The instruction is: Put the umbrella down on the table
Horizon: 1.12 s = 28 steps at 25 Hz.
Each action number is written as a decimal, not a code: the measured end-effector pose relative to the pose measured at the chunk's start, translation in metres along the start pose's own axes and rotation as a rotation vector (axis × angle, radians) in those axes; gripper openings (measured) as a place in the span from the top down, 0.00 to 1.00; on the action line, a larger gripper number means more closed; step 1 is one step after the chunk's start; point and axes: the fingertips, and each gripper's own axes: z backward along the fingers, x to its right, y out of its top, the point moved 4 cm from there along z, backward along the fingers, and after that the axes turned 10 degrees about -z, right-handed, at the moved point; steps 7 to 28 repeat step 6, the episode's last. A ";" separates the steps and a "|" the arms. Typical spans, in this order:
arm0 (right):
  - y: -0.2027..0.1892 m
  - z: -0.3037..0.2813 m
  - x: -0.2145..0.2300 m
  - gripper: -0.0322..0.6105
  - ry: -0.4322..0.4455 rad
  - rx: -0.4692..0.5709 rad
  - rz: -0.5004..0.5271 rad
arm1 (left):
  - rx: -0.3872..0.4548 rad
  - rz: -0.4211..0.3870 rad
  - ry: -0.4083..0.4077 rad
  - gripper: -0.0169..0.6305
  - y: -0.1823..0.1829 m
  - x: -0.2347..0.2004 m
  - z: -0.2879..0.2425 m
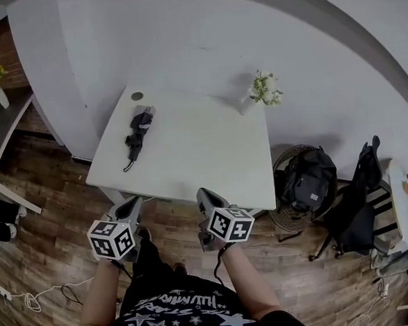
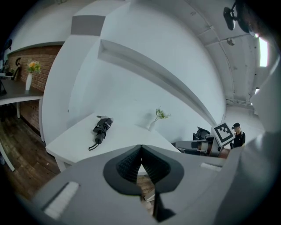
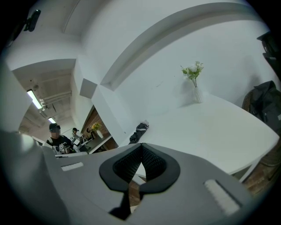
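Note:
A folded black umbrella [image 1: 138, 134] lies on the far left part of the white table [image 1: 203, 152], its strap trailing toward the near edge. It also shows in the left gripper view as the umbrella [image 2: 101, 128] and in the right gripper view as the umbrella [image 3: 139, 131]. My left gripper [image 1: 132, 207] hangs off the table's near edge, shut and empty. My right gripper [image 1: 203, 196] is beside it at the near edge, also shut with nothing in it. Both are well short of the umbrella.
A small white vase with flowers [image 1: 260, 92] stands at the table's far right corner. A round basket holding a black backpack [image 1: 307, 179] sits on the wood floor to the right, with a chair [image 1: 363, 196] beyond. A grey desk [image 1: 0, 131] stands at the left.

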 end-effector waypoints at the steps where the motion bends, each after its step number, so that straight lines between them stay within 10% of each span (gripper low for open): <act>1: 0.000 -0.001 -0.001 0.93 0.003 -0.001 0.004 | 0.001 -0.002 0.001 0.97 0.000 0.000 0.000; 28: 0.007 -0.002 -0.007 0.93 0.015 0.004 0.027 | 0.008 -0.016 -0.002 0.97 0.007 -0.001 -0.004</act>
